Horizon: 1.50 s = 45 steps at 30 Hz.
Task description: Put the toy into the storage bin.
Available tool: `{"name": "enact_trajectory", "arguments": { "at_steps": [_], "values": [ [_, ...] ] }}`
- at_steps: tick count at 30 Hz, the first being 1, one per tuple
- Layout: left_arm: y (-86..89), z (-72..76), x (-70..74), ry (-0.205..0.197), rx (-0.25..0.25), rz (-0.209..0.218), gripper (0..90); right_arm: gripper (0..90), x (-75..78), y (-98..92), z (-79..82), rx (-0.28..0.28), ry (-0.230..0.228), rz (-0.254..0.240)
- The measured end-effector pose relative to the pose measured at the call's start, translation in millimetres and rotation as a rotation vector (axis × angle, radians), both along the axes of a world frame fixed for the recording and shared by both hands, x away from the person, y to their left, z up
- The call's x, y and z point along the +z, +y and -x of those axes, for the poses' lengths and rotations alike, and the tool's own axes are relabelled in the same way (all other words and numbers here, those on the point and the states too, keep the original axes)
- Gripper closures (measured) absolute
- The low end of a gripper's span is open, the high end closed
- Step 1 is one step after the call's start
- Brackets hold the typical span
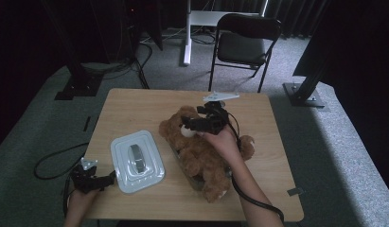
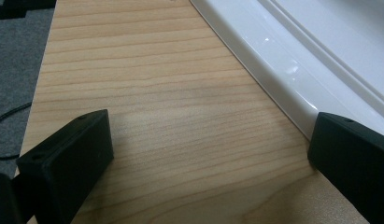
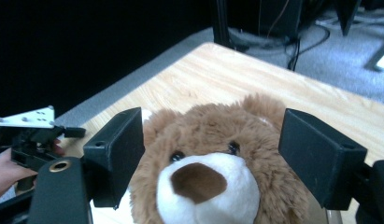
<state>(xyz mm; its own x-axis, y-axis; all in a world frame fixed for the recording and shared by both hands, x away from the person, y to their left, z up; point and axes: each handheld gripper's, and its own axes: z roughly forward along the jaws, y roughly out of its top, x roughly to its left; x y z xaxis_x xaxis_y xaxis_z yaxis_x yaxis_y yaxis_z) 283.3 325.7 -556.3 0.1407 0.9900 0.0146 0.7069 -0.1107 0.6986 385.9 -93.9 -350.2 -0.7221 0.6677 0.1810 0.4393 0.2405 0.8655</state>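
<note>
Gripping the teddy bear point(image 1: 201, 151) by its head looks like my step in hand, so the notes start there. One wooden bench point(image 1: 135, 106) carries everything. One bear, brown with a white muzzle, sprawls right of centre on it, over what may be a clear tray, too hidden to count. My right claw point(image 1: 194, 124) sits at the head; in the right gripper view the jaws stand spread either side of the face point(image 3: 213, 163), pads apparently not yet pressing the fur. To do this well I would centre the head between the pads, close slowly on the plush at ear level, and lift only once the fur compresses evenly. One white lid point(image 1: 137, 161) with a grey handle lies left of the bear. My left claw point(image 1: 109, 178) rests spread beside the lid's near edge, holding nothing. Two claws, one folding chair point(image 1: 246, 42) behind.
</note>
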Motion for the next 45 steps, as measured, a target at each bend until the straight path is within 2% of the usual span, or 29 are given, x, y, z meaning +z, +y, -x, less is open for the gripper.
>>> {"name": "enact_trajectory", "arguments": {
  "at_steps": [3, 6, 8, 13, 21, 24, 35, 41, 45],
  "values": [
    [0.0, 0.0, 0.0, 0.000, 0.000, 0.000, 0.7, 22.5, -8.2, 5.1, -5.3, 0.000, 0.027, 0.030],
    [-0.1, 0.0, 0.0, 0.000, 0.001, 0.001, 0.7, 24.8, -19.2, 11.5, -9.3, 0.006, 0.057, 0.095],
    [0.0, 0.0, 0.0, 0.000, 0.000, 0.000, 0.7, 25.4, -24.5, 12.9, -10.7, 0.014, 0.072, 0.120],
    [0.0, 0.0, 0.0, 0.000, 0.000, -0.001, 0.7, 25.7, -28.3, 12.4, -10.6, 0.024, 0.084, 0.125],
    [0.1, 0.1, 0.1, 0.001, -0.001, -0.001, 0.7, 25.6, -45.7, 6.7, -15.7, 0.043, 0.147, 0.081],
    [0.0, 0.1, 0.1, 0.001, 0.000, -0.001, 0.7, 25.8, -53.1, 7.0, -16.8, 0.039, 0.164, 0.091],
    [0.0, 0.1, 0.0, 0.002, 0.000, -0.001, 0.7, 27.6, -62.5, 11.4, -18.7, 0.026, 0.209, 0.122],
    [0.0, 0.1, 0.0, 0.002, 0.000, -0.001, 0.7, 28.1, -65.5, 13.4, -19.4, 0.027, 0.217, 0.138],
    [0.0, 0.1, 0.0, 0.002, 0.000, 0.000, 0.7, 28.1, -70.9, 17.6, -20.4, 0.026, 0.225, 0.175]
  ]
}}
